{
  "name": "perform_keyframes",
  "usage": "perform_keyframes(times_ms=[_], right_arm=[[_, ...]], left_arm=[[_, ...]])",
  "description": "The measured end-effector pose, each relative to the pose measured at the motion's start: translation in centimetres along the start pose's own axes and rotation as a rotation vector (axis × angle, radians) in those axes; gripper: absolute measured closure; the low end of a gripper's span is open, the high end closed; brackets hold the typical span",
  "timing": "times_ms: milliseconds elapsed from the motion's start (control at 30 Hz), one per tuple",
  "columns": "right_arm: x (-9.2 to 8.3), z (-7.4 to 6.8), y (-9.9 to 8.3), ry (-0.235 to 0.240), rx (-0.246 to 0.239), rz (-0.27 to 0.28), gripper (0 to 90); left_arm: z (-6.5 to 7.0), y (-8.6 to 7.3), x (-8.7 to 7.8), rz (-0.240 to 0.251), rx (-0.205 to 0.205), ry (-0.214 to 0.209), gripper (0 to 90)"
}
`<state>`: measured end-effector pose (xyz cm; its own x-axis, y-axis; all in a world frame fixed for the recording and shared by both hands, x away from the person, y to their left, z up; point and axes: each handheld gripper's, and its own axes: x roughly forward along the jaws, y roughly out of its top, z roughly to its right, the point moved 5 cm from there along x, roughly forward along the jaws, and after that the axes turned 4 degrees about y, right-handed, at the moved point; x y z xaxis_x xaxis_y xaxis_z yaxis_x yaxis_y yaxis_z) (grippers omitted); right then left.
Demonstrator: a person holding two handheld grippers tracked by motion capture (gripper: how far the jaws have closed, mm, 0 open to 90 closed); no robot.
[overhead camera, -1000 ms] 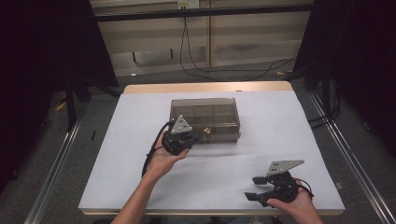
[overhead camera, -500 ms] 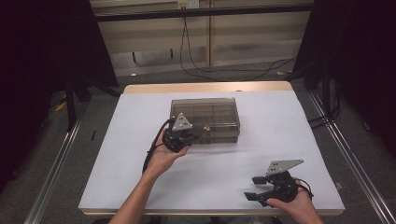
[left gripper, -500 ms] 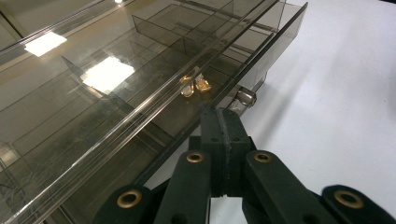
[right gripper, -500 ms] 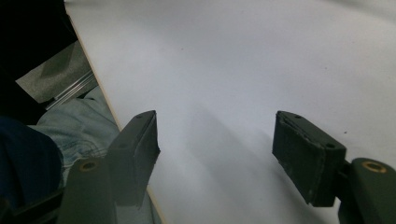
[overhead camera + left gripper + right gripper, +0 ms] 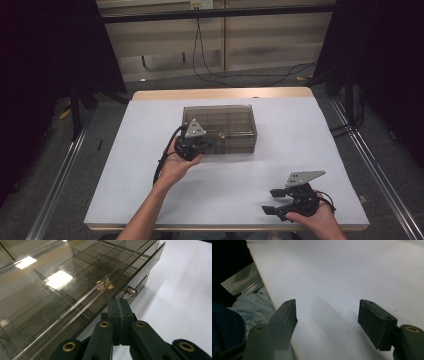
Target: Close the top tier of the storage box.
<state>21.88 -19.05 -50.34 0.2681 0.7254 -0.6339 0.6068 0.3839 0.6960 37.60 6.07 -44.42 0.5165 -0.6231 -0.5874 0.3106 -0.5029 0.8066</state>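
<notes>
A smoky clear plastic compartment box (image 5: 227,120) lies shut on the white table (image 5: 300,140), its dividers showing through the lid (image 5: 62,290). A small gold clasp (image 5: 105,285) and a clear latch (image 5: 131,291) sit on its front edge. My left gripper (image 5: 207,145) is at the box's front left edge, and its jaws (image 5: 120,303) are pressed together with nothing between them, tips just short of the latch. My right gripper (image 5: 272,201) rests near the table's front right corner, open and empty (image 5: 327,312), over bare table.
The table's front edge (image 5: 272,302) runs close under the right gripper, with the person's jeans (image 5: 249,306) beyond it. Cables (image 5: 210,55) hang behind the table. Metal rails (image 5: 55,185) flank both sides. White surface spreads right of the box.
</notes>
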Motion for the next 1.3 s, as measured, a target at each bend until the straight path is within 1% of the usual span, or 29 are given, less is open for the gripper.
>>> perform_keyframes(times_ms=[67, 133, 167, 200, 233, 300, 333, 367, 433, 467, 533, 633, 700, 800, 867, 900, 933, 967, 1033, 1133, 1200, 1267, 1300], right_arm=[[0.0, -0.01, 0.0, 0.0, 0.0, 0.0, 31.5], [-0.01, -0.02, -0.01, 0.0, 0.0, 0.0, 31.4], [-0.01, -0.02, -0.01, -0.001, 0.0, 0.001, 31.4], [-0.01, -0.02, -0.02, -0.002, 0.002, 0.0, 31.4], [0.0, 0.0, -0.02, -0.001, 0.001, -0.001, 31.4], [0.0, 0.01, -0.01, -0.001, 0.0, -0.001, 31.3], [0.0, 0.01, -0.02, -0.001, 0.0, -0.001, 31.2], [0.0, 0.03, -0.03, -0.001, 0.0, -0.002, 31.2], [-0.02, 0.05, -0.04, -0.002, 0.003, -0.003, 31.1], [-0.01, 0.07, -0.02, -0.002, 0.002, -0.001, 31.1], [-0.03, 0.09, -0.03, -0.002, 0.001, -0.001, 31.2], [-0.01, 0.1, -0.05, -0.002, 0.0, -0.002, 31.2], [-0.02, 0.04, -0.05, -0.002, 0.004, -0.005, 31.1], [-0.03, 0.06, -0.03, -0.001, 0.001, -0.001, 31.2], [-0.03, 0.06, -0.04, -0.002, 0.001, -0.001, 31.2], [-0.04, 0.05, -0.06, -0.002, 0.003, -0.003, 31.2], [-0.04, 0.05, -0.06, -0.002, 0.002, -0.003, 31.1], [-0.03, 0.04, -0.06, -0.003, 0.002, -0.004, 31.2], [-0.03, 0.04, -0.07, -0.003, 0.003, -0.004, 31.1], [-0.04, 0.04, -0.07, -0.003, 0.002, -0.003, 31.2], [-0.04, 0.03, -0.07, -0.003, 0.003, -0.003, 31.2], [-0.05, 0.01, -0.07, -0.003, 0.004, -0.003, 31.1], [-0.05, 0.01, -0.06, -0.003, 0.004, -0.002, 31.1]], left_arm=[[-0.09, 0.01, 0.02, -0.005, 0.0, 0.007, 90.0], [-0.14, 0.01, 0.11, -0.008, 0.0, 0.003, 90.0], [-0.21, 0.06, 0.17, -0.006, -0.005, 0.009, 90.0], [-0.29, 0.1, 0.15, -0.015, 0.002, 0.017, 90.0], [-0.32, 0.16, 0.24, -0.01, 0.005, 0.012, 90.0], [-0.4, 0.22, 0.28, -0.014, 0.008, 0.017, 90.0], [-0.36, 0.25, 0.34, -0.018, 0.0, 0.018, 90.0], [-0.39, 0.3, 0.4, -0.014, 0.002, 0.013, 90.0], [-0.44, 0.42, 0.46, -0.014, -0.001, 0.016, 90.0], [-0.48, 0.43, 0.47, -0.019, 0.005, 0.019, 90.0], [-0.45, 0.41, 0.48, -0.017, 0.0, 0.019, 90.0], [-0.46, 0.43, 0.5, -0.015, 0.005, 0.018, 90.0], [-0.4, 0.41, 0.51, -0.014, -0.001, 0.02, 90.0], [-0.34, 0.37, 0.55, -0.011, 0.002, 0.029, 90.0], [-0.33, 0.21, 0.63, -0.024, 0.01, 0.055, 90.0], [-0.38, 0.1, 0.64, -0.029, 0.014, 0.06, 90.0], [-0.44, 0.04, 0.69, -0.022, 0.014, 0.059, 90.0], [-0.47, -0.06, 0.68, -0.028, 0.013, 0.063, 90.0], [-0.46, -0.12, 0.75, -0.02, 0.006, 0.064, 90.0], [-0.44, -0.17, 0.71, -0.024, 0.006, 0.072, 90.0], [-0.43, -0.21, 0.78, -0.016, -0.002, 0.064, 90.0], [-0.45, -0.31, 0.78, -0.019, -0.004, 0.065, 90.0], [-0.54, -0.35, 0.74, -0.025, -0.001, 0.073, 90.0]])
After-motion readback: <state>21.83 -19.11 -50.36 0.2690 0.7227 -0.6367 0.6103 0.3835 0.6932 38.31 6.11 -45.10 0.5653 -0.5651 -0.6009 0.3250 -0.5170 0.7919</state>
